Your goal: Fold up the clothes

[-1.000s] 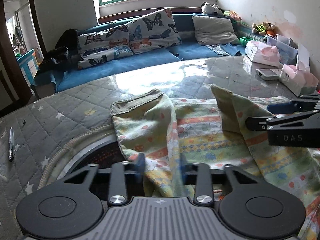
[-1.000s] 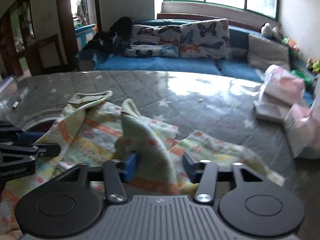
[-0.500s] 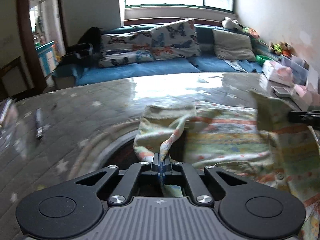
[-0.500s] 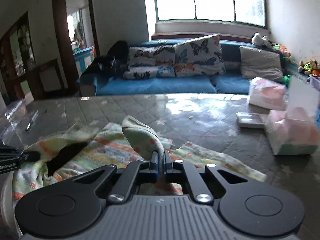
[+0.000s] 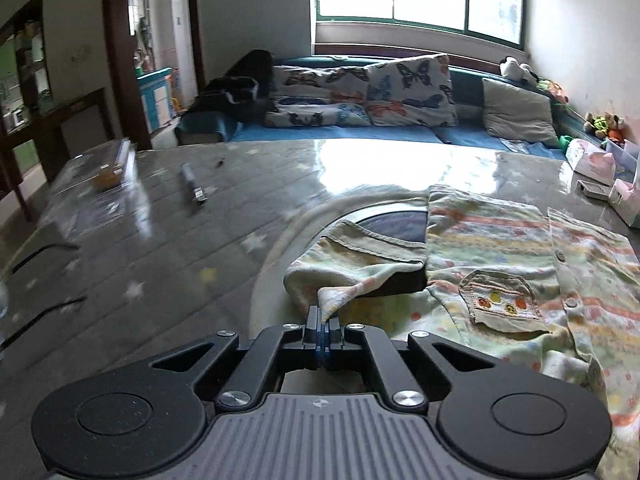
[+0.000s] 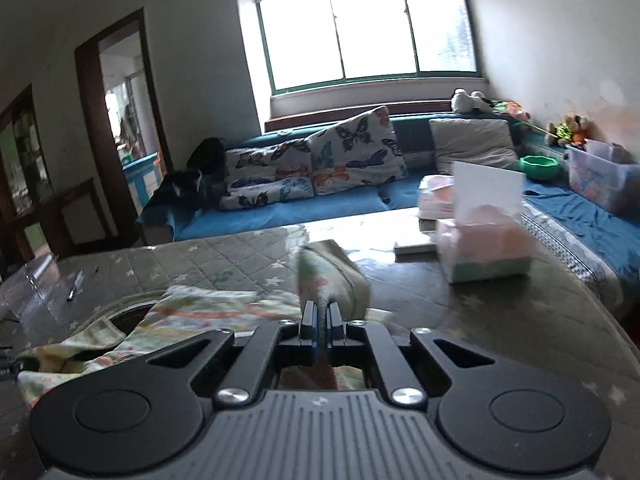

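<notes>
Left claw (image 5: 323,322) pinches a sleeve of the shirt (image 5: 520,264) spread on the bench (image 5: 200,240); only this view shows its pocket (image 5: 502,300). Right claw (image 6: 320,320) clamps the other sleeve (image 6: 332,276), lifted and hiding the bench behind, tissue box (image 6: 482,256) nearby.

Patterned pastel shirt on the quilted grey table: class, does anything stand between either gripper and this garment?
Nothing visible does. The left gripper is already shut on a sleeve of the patterned pastel shirt, and the right gripper is shut on another part of it, so both touch the cloth directly.
</notes>
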A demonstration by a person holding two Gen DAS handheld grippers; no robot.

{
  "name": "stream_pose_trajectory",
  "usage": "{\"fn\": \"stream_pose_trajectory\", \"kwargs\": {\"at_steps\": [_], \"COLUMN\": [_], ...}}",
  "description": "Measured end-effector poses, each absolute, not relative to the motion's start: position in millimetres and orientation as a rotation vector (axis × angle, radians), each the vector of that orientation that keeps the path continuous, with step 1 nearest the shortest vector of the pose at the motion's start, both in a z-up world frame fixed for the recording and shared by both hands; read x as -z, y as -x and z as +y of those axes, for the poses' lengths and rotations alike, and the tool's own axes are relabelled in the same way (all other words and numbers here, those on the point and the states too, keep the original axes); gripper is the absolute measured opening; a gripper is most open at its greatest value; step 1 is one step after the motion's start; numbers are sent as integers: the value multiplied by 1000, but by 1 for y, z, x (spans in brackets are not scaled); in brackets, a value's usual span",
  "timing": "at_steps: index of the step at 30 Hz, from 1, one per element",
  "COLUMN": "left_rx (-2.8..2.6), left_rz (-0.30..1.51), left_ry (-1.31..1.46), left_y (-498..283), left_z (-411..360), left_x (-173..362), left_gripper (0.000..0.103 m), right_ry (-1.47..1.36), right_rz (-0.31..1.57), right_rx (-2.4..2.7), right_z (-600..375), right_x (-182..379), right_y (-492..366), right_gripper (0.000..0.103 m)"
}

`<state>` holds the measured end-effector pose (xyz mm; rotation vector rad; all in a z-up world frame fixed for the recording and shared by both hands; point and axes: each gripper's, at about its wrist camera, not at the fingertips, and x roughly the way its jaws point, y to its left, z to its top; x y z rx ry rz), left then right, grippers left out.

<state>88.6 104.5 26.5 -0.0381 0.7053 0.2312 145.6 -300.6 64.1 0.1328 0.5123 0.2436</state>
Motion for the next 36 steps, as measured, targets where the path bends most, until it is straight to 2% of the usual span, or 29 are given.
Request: {"fn": "stream_pose_trajectory", "kwargs": {"at_steps": [6, 17, 19, 23, 25, 27, 28, 31, 36], "left_rx": [-295, -300, -301, -291, -292, -293, -294, -301, -316], "left_rz": [721, 778, 778, 778, 774, 766, 760, 741, 727], "left_ry": [49, 54, 59, 55, 48, 43, 41, 40, 36], "left_y": [-39, 21, 23, 26, 27, 28, 30, 33, 35], "left_z": [112, 105, 106, 109, 110, 111, 112, 116, 121], "left_x": [-21, -9, -10, -13, -17, -22, -25, -32, -39], "left_gripper": [1, 3, 6, 12, 19, 23, 30, 33, 39], "right_ry": [-171, -221, -230, -241, -225, -206, -195, -147, -84], "right_rz": [504, 595, 611, 629, 599, 564, 545, 529, 624], "right_rx": [-209, -47, -17, 41, 53, 50, 42, -17, -115], "right_z": [-328, -390, -401, -421, -423, -420, -417, -398, -365], "right_x": [-64, -26, -19, -10, -18, -27, -32, -37, -14], "right_y": [-106, -50, -40, -20, -17, -16, -17, -27, -46], "right_gripper": [3, 6, 10, 10, 11, 18, 23, 24, 28]}}
